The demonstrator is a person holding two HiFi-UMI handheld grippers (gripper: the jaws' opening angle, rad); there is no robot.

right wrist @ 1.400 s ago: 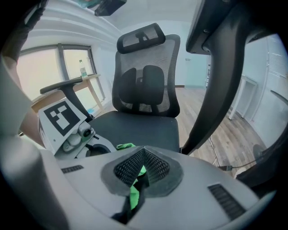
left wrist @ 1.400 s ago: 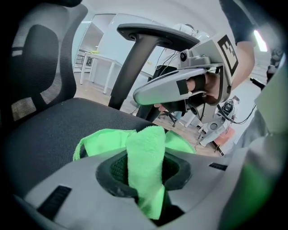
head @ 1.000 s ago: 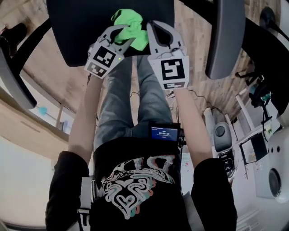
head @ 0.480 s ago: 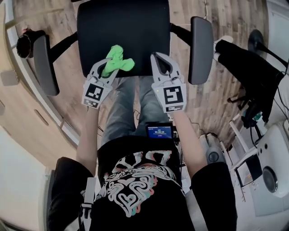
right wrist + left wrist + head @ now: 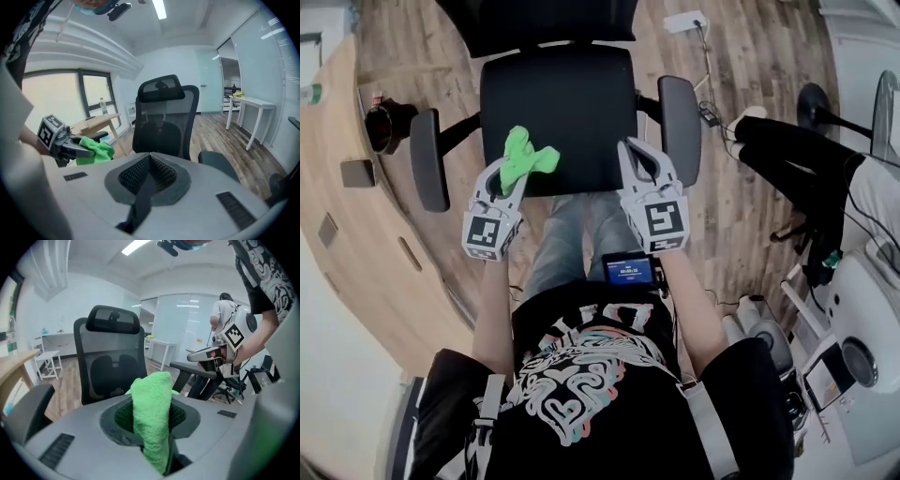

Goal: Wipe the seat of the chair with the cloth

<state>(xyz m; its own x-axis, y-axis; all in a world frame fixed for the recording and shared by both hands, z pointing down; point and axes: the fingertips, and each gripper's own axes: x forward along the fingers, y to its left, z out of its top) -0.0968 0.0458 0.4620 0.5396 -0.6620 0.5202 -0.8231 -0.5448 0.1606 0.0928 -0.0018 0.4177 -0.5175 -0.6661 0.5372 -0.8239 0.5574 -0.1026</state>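
A black office chair stands in front of me; its seat [image 5: 567, 112] fills the upper middle of the head view, its mesh back [image 5: 110, 364] faces both gripper views. My left gripper [image 5: 508, 178] is shut on a bright green cloth [image 5: 525, 157], held just above the seat's front left part. The cloth [image 5: 152, 416] sticks up between the jaws in the left gripper view. My right gripper [image 5: 633, 159] is shut with nothing in it, over the seat's front right edge. The right gripper view also shows the cloth [image 5: 93, 150] at its left.
Armrests flank the seat at the left [image 5: 427, 159] and the right [image 5: 680, 117]. A wooden desk [image 5: 347, 187] runs along the left. Another dark chair base and a person's legs [image 5: 797, 150] are at the right. The floor is wood planks.
The head view has drawn back from the chair, so more of the seat and both armrests show. Both grippers now sit lower at the seat's front edge, the cloth still in the left one.
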